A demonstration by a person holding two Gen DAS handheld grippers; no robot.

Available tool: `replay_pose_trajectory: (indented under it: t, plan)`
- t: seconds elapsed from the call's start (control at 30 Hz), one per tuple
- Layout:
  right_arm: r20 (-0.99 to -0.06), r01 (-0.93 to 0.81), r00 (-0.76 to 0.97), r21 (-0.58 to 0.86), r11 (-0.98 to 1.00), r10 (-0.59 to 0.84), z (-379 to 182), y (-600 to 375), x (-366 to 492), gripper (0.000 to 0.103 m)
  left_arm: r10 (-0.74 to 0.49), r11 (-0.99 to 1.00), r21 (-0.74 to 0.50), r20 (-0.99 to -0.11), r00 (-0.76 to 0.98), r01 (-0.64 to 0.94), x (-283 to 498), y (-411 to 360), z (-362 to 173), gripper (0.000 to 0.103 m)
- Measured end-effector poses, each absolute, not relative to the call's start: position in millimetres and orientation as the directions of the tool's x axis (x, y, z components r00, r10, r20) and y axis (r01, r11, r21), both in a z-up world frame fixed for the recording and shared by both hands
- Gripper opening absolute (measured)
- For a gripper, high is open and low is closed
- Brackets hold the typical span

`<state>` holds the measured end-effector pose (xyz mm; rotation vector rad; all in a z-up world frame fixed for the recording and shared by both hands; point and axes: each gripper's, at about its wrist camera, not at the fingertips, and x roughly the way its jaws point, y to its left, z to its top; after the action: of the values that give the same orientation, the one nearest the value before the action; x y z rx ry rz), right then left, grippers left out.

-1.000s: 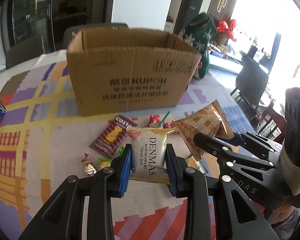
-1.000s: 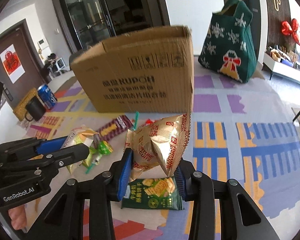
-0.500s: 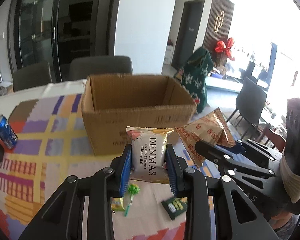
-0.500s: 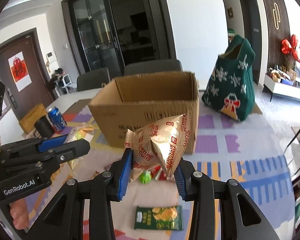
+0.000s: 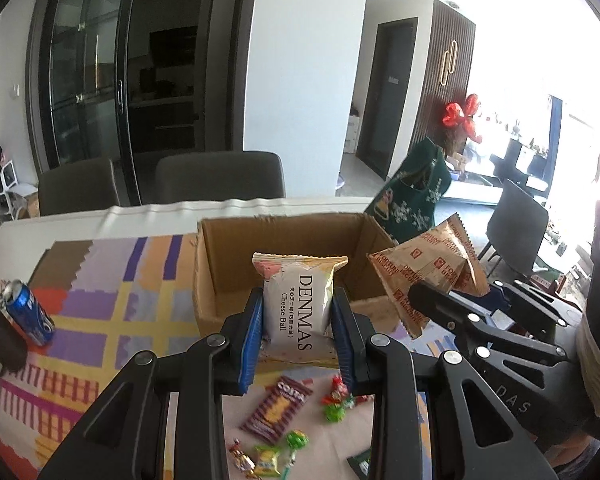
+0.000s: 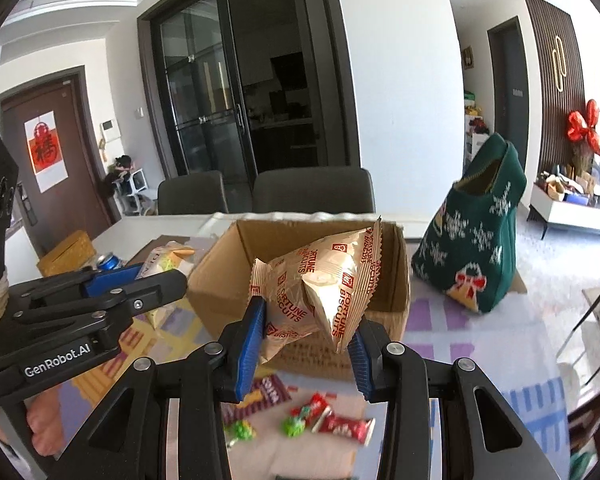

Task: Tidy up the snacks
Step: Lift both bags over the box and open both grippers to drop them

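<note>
Change: both packets hang higher than a second ago; the open brown cardboard box (image 5: 284,264) now shows its bare inside beneath and beyond them, where earlier only its printed front wall faced the cameras. The loose sweets on the patterned tablecloth (image 5: 100,292) have dropped to the bottom of each view.

Meaning for the task: the lift looks done or nearly so. Both packets appear high enough to clear the box's near rim, so carrying them forward over the opening and letting go is probably what remains.

Left gripper (image 5: 298,334): jaws narrowly apart, blue pads pressed on the two sides of the white, pillow-shaped "DENMAS Cheese Ball" packet (image 5: 298,304).

Cheese ball packet and fingers: upright between the pads, gripped at its lower half; its crimped top edge stands above the fingertips and overlaps the box's opening in the left wrist view.

Right gripper (image 6: 308,346): jaws slightly wider, closed on the gold, crumpled foil "Fortune Biscuits" bag (image 6: 320,284).

Biscuit bag and fingers: pinched at its lower corners and tilted; most of the bag rises above the pads, in front of the box's inside.

Left on the cloth: a brown striped wafer bar (image 5: 276,408), red and green wrapped sweets (image 6: 320,420) and small candies near the box's front wall, still to be sorted.

Grippers to each other: side by side, near, not touching.
</note>
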<state>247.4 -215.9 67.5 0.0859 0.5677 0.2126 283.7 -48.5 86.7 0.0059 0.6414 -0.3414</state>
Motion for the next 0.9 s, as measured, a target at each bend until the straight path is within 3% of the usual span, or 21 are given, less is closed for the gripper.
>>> replay_pose_trajectory:
  t: [0.8, 0.9]
  plan:
    - [-0.585, -0.163, 0.788, 0.103, 0.981, 0.193, 55.0, -210.1, 339.7, 0.04, -0.269, 0.956, -0.094, -0.653, 0.707, 0.277, 380.8, -57.4, 66.6, 0.033]
    - [-0.593, -0.16, 0.783, 0.097, 0.982, 0.186, 51.4, -208.7, 344.7, 0.041, -0.241, 0.961, -0.063, -0.664, 0.708, 0.268, 383.8, -60.3, 62.7, 0.046]
